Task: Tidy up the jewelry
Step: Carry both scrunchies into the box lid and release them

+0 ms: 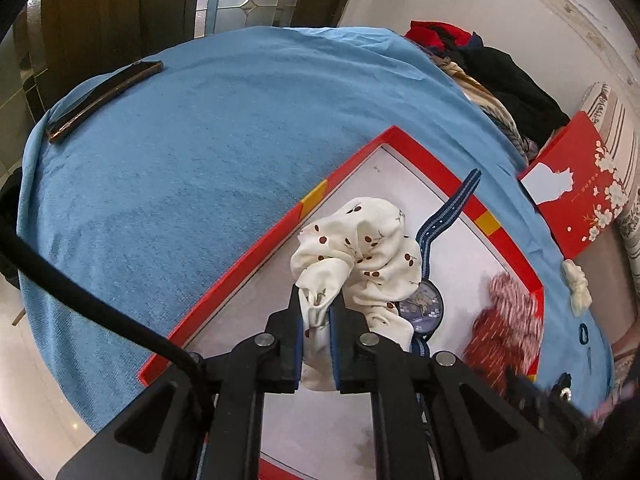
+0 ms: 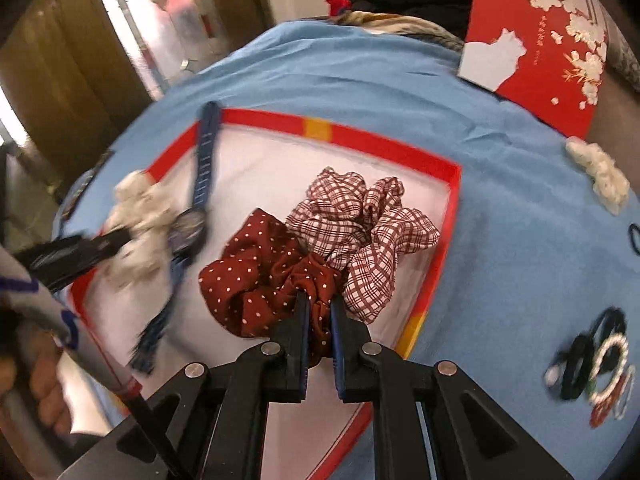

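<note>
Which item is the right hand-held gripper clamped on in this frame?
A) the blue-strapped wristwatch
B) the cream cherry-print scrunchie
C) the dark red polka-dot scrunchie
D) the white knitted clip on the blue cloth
C: in the right wrist view, the right hand-held gripper pinches the dark red polka-dot scrunchie inside the red box, while the cream cherry-print scrunchie sits in the left hand-held gripper.

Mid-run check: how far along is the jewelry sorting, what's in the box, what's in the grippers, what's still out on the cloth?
Done: the watch and plaid scrunchie already lie in the red box. In hand: the left gripper pinches the cherry-print scrunchie and the right gripper the polka-dot scrunchie, both over the box. Left: the white hair clip and the pile of bracelets and hair ties remain on the blue cloth.
</note>
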Available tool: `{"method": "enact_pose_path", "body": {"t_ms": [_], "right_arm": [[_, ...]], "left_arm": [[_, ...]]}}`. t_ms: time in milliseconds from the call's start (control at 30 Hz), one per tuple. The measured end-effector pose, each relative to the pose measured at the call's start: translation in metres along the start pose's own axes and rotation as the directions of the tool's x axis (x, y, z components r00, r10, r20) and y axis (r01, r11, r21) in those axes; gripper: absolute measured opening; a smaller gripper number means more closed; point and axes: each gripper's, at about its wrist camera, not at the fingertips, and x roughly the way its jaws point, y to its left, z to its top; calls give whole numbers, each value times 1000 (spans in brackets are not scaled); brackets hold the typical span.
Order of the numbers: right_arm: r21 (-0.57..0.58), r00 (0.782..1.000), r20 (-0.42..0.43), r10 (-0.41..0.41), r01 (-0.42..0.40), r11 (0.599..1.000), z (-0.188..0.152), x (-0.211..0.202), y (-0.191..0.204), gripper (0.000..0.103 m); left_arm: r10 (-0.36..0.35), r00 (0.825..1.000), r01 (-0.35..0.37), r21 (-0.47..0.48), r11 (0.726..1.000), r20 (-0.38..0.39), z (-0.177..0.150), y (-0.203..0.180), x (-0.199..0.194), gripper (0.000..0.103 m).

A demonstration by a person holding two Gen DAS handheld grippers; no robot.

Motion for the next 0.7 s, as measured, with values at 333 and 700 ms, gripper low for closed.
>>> {"method": "enact_pose_path", "body": {"t_ms": [333, 700], "right_arm": [[27, 1000, 3, 25, -25, 999, 13, -23, -7, 10], [-57, 995, -59, 78, -81, 995, -59, -50, 31, 15]], "left_arm": [[18, 1000, -18, -2, 1000, 22, 1, -1, -4, 16], [50, 995, -51, 9, 999, 85, -2, -5, -18, 36]]}}
